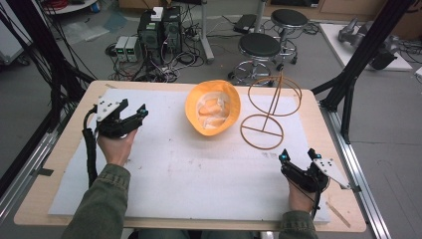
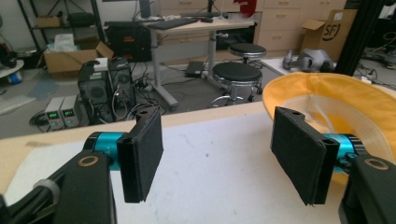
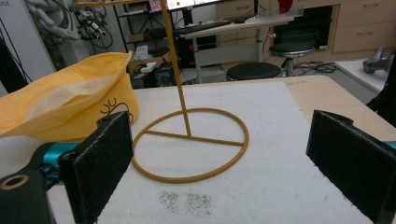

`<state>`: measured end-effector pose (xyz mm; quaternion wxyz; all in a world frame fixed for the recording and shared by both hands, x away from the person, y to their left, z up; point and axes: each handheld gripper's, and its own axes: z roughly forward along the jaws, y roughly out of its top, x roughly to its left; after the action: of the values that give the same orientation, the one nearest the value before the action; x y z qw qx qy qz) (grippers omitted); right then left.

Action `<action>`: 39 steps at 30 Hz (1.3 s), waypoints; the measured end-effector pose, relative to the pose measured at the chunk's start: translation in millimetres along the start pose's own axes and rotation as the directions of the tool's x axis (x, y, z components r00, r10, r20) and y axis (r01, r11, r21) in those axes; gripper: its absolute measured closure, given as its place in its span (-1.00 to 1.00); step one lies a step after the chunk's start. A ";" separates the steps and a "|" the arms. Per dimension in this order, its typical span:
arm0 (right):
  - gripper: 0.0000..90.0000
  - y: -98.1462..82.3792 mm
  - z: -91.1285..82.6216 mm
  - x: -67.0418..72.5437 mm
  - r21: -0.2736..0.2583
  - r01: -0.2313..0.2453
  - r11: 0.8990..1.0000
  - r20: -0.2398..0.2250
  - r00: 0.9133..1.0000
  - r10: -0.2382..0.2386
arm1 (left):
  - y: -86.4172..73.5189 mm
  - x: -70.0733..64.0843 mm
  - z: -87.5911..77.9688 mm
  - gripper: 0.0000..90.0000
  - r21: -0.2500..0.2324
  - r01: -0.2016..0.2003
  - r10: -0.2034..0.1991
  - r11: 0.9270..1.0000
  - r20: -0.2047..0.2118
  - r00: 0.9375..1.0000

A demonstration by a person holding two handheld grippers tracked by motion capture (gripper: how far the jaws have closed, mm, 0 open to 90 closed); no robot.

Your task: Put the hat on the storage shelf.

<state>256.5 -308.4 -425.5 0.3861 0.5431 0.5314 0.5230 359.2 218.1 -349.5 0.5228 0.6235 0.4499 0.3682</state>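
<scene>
A yellow bucket hat (image 1: pixel 213 107) lies upside down on the white board, its pale lining facing up. To its right stands a thin tan wire stand (image 1: pixel 272 103) with a ring base and a ring top. My left gripper (image 1: pixel 134 107) hovers left of the hat, open, with nothing between its pads (image 2: pixel 217 158); the hat's brim (image 2: pixel 336 100) lies just beyond its right jaw. My right gripper (image 1: pixel 298 154) rests low at the front right, open and empty (image 3: pixel 219 158), pointing at the stand's pole (image 3: pixel 176 70), with the hat (image 3: pixel 65 102) to the pole's left.
A white foam board (image 1: pixel 199 174) covers most of the wooden table (image 1: pixel 59 149). Black frame posts (image 1: pixel 348 79) rise at the table's far right corner. Stools (image 1: pixel 259 47) and computer cases (image 1: pixel 159 30) stand on the floor beyond the far edge.
</scene>
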 end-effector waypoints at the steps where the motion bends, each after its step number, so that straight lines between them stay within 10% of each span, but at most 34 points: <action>1: -0.86 0.0 0.0 -0.2 0.003 0.000 1.000 0.000 1.000 0.000 | 4.3 -2.5 5.3 -0.24 0.003 -0.016 0.016 1.000 0.013 1.000; 17: -0.86 -1.3 5.3 3.5 0.015 0.011 1.000 -0.026 1.000 -0.011 | 25.8 -39.7 66.1 -0.34 0.032 -0.048 0.042 0.998 0.171 0.984; 39: -0.86 -3.6 5.9 2.1 0.034 0.010 0.999 -0.026 1.000 -0.009 | 11.6 -53.4 142.2 -0.34 0.146 0.007 -0.033 0.989 0.177 0.984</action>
<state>261.4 -305.1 -429.6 0.3726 0.5404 0.5476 0.5189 476.1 121.4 -363.4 0.5181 0.6858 0.4327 0.2720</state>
